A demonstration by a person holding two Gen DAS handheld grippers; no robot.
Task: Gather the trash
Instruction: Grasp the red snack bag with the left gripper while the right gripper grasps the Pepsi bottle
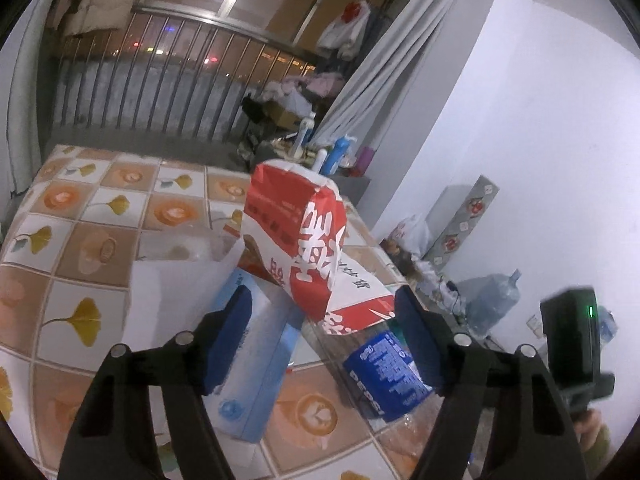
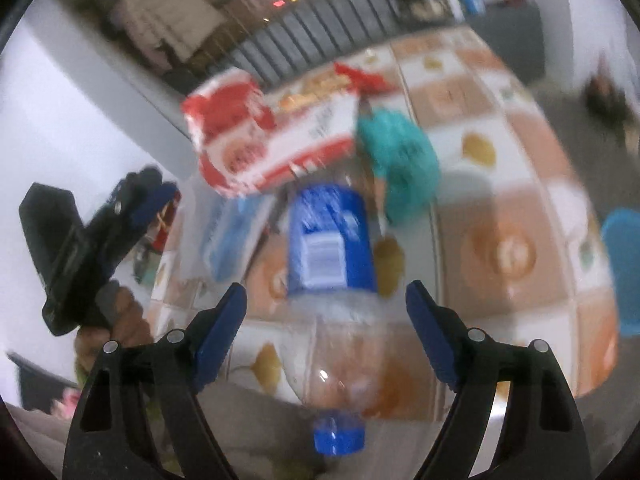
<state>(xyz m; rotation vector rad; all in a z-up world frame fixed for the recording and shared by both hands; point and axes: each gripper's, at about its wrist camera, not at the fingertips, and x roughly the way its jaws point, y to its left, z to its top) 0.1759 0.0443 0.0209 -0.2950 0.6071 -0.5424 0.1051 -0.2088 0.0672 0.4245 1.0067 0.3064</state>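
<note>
Where the blue label shows on your clear plastic bottle [image 1: 390,376], you can read PEPSI; the red-and-white paper bag [image 1: 308,236] carries large white characters. That bottle lies on its side on the tiled tablecloth [image 1: 80,248], long axis running from its blue cap [image 2: 339,432] at the table edge toward the bag. Your left gripper [image 1: 320,344] and right gripper [image 2: 326,338] both stand wide apart, clamping nothing, the bottle lying between the right one's blue pads [image 2: 432,344].
</note>
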